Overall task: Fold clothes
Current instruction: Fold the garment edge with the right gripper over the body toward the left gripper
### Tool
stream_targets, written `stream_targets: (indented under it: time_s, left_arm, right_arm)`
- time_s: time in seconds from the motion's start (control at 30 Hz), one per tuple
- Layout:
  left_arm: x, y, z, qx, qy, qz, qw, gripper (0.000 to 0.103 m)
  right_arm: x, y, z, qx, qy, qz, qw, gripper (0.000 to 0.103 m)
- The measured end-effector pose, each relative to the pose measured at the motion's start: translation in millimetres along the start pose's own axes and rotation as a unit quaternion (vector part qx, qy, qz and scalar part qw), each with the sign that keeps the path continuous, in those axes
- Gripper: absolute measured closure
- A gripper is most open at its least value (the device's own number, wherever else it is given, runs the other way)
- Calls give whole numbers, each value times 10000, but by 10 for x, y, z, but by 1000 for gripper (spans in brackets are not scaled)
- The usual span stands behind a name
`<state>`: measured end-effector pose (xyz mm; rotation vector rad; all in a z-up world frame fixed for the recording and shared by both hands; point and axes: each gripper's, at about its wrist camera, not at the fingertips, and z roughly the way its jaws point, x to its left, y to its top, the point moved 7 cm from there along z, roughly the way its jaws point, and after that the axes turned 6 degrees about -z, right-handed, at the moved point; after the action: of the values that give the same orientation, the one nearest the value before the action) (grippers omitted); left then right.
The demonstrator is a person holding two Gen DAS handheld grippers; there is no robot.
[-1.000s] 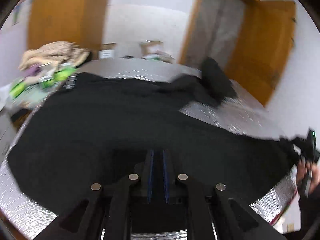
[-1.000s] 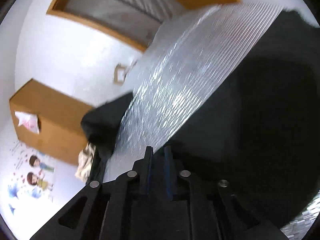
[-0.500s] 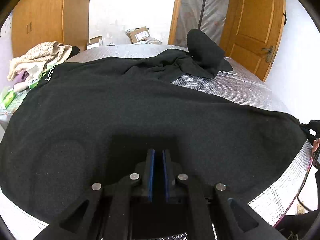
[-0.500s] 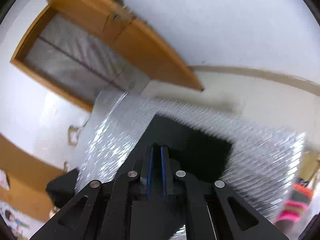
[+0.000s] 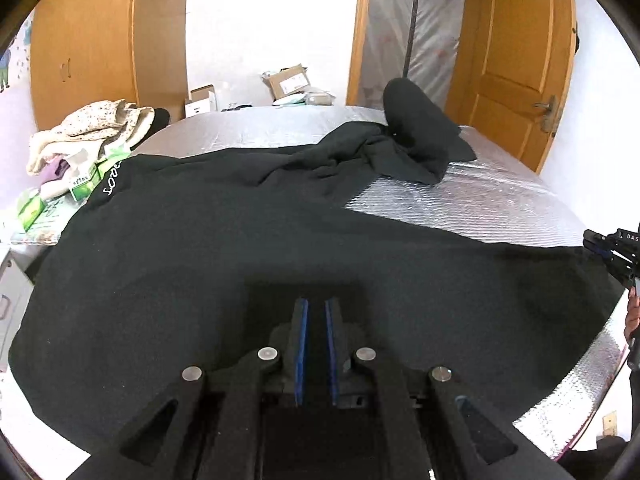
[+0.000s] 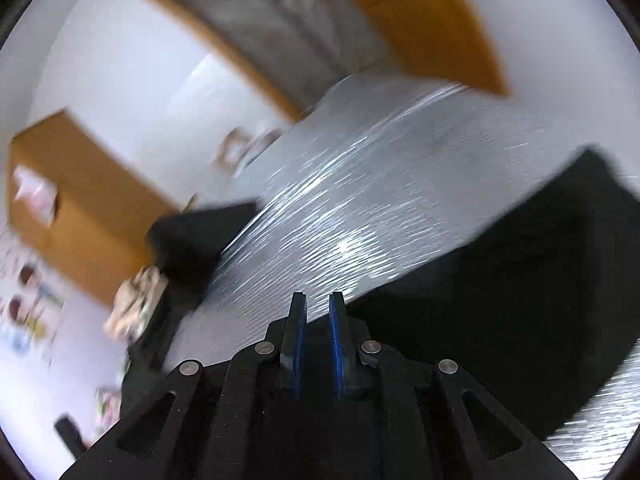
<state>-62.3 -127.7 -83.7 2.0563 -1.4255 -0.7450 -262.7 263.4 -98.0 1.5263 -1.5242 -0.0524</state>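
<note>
While it lies spread flat over the silver quilted foil-like mat (image 5: 472,208), the large black fabric garment (image 5: 248,248) runs its long axis across the left wrist view, from the far left edge of the mat to the near right corner. Its wide body sits directly ahead of and beneath the left gripper (image 5: 316,308). One part bunches into folds farther ahead and to the right, ending in a rounded black lump that stands up from the mat. Small white lettering on the cloth ahead-left of the gripper is too distorted to read surely.

The left gripper's blue-padded jaws stand a narrow gap apart just over the cloth; black shows between them, but whether they pinch the fabric I cannot tell. At the right border of that view the right gripper (image 5: 612,252) hovers at the garment's edge, with white letters "DAS" on its body.

In the blurred right wrist view, the right gripper (image 6: 318,308) is opening, its blue pads parted with nothing visibly between the tips; the black garment (image 6: 500,300) lies ahead-right of it and the silver mat (image 6: 360,200) straight ahead.

Ahead-left of the left gripper, beyond the cloth, lie a heap of cream knitted clothes (image 5: 92,132) and green printed packets (image 5: 84,184). Farther ahead stand cardboard boxes (image 5: 288,80) with illegible labels, and to the far right a closed orange wooden door (image 5: 516,64).
</note>
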Motion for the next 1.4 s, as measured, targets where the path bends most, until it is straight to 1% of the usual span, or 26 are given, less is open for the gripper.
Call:
stream_targets:
  time_s: [0.1, 0.17, 0.23, 0.27, 0.4, 0.5, 0.6, 0.67, 0.8, 0.93, 1.0, 1.03, 1.07, 1.13, 1.2, 1.33, 1.4]
  left_arm:
    - [94, -90, 156, 324, 164, -112, 9993, 95]
    - [101, -80, 143, 291, 128, -154, 9994, 95]
    - [105, -38, 114, 253, 145, -190, 9994, 95]
    - [107, -16, 102, 214, 151, -204, 9994, 95]
    - [106, 65, 86, 115, 238, -242, 9994, 95]
    - [138, 102, 99, 106, 374, -254, 9989, 95]
    - [180, 149, 121, 92, 479, -304, 9983, 95]
    - [217, 177, 126, 49, 548, -340, 9979, 95]
    - [290, 186, 175, 29, 643, -412, 9971, 95]
    - [342, 124, 266, 130, 647, -497, 9966, 95]
    - [353, 101, 270, 85, 603, -516, 9968, 95]
    - [355, 99, 271, 83, 588, -525, 9969, 95]
    - [356, 97, 272, 82, 573, -533, 9969, 95]
    - [358, 96, 272, 77, 540, -556, 9970, 95]
    - [367, 93, 272, 74, 484, -594, 9970, 95]
    - [392, 90, 268, 68, 347, -698, 9969, 95]
    - [402, 90, 268, 61, 282, -755, 9967, 95]
  right_arm:
    - [-139, -74, 171, 209, -180, 158, 9995, 90]
    - [-262, -88, 207, 232, -265, 358, 9987, 93]
    - [-260, -53, 202, 166, -327, 223, 9991, 89]
    - [-210, -59, 189, 153, -319, 60, 9994, 89]
    - [139, -88, 242, 223, -70, -551, 9982, 88]
    - [466, -194, 334, 348, 94, -978, 9945, 86]
    - [788, -363, 479, 625, 298, -1413, 9876, 86]
    - [977, -470, 599, 741, 335, -1716, 9818, 86]
    - [1224, -565, 789, 933, 402, -2025, 9740, 86]
    - [1310, -658, 954, 1139, 375, -2099, 9703, 86]
    - [1246, -709, 964, 1259, 298, -2037, 9705, 86]
    - [1212, -722, 1001, 1318, 245, -1981, 9710, 88]
    - [1183, -722, 1019, 1334, 247, -1896, 9724, 92]
    - [1129, -708, 1036, 1329, 303, -1699, 9760, 92]
    - [1101, -690, 1046, 1286, 263, -1593, 9785, 92]
    - [1060, -630, 1045, 1144, 5, -1467, 9826, 91]
    - [1020, -623, 1086, 1163, -94, -1353, 9839, 91]
